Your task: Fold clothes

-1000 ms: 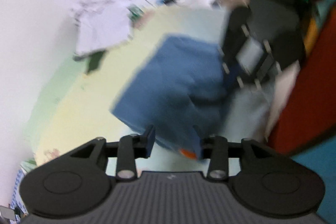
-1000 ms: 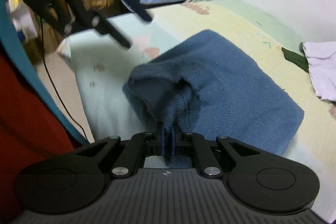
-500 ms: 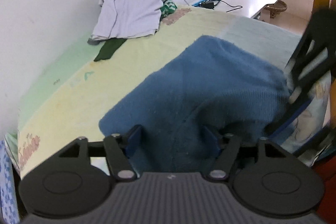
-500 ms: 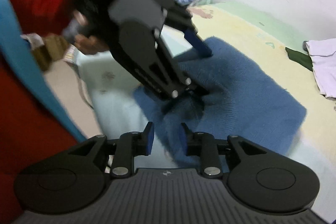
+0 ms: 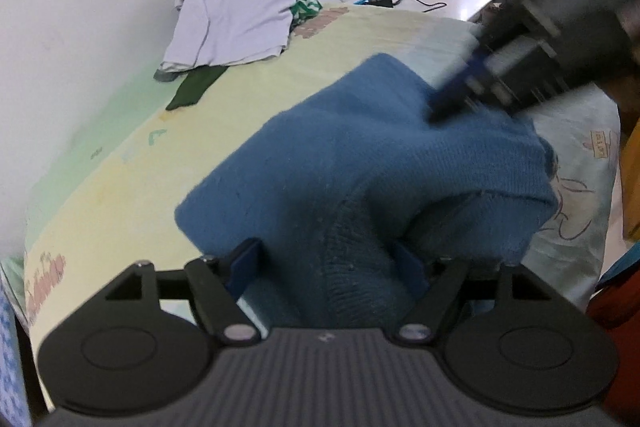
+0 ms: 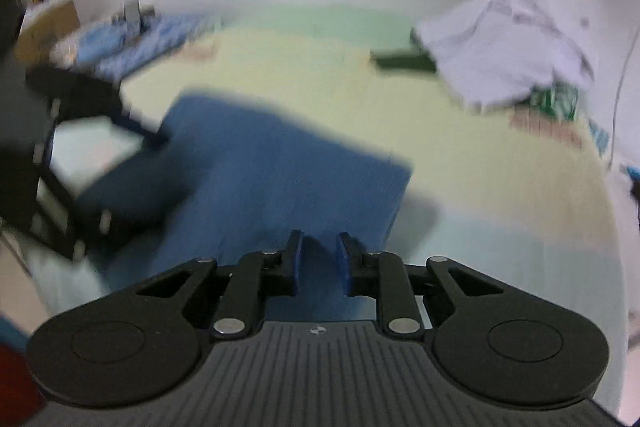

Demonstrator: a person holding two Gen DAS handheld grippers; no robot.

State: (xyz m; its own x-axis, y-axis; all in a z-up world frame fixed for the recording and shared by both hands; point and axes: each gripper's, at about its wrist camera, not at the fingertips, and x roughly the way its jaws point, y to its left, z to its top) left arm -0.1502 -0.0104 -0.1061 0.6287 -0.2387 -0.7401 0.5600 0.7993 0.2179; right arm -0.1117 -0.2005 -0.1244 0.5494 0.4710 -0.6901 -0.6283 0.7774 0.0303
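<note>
Blue knitted sweater (image 5: 360, 163) lies partly folded on the bed with the pale yellow-green sheet (image 5: 120, 163), near edge bunched and raised, far part flat toward the wall.

Left claw (image 5: 332, 263): fingers spread wide, a thick roll of the ribbed knit edge lying between them. Blue pads touch the cloth at both sides but do not pinch it; I judge it open around the fold, not gripping.

Right claw (image 6: 318, 259): fingers parted with a gap, poised just above the near edge of the sweater (image 6: 280, 179); nothing held. That view is motion-blurred, so contact cannot be told.

Key relation: the sweater lies straight ahead of both claws, long axis running from the near bed edge toward the far wall. The left claw is already in the cloth, hence nearer; the right claw shows at the far right of the left view, its tip over the sweater's far right part.

Around: crumpled pale lilac garment (image 5: 236, 15) and dark green cloth (image 5: 192, 87) lie at the far side by the wall, well apart. Nothing stands between the claws and the sweater.
</note>
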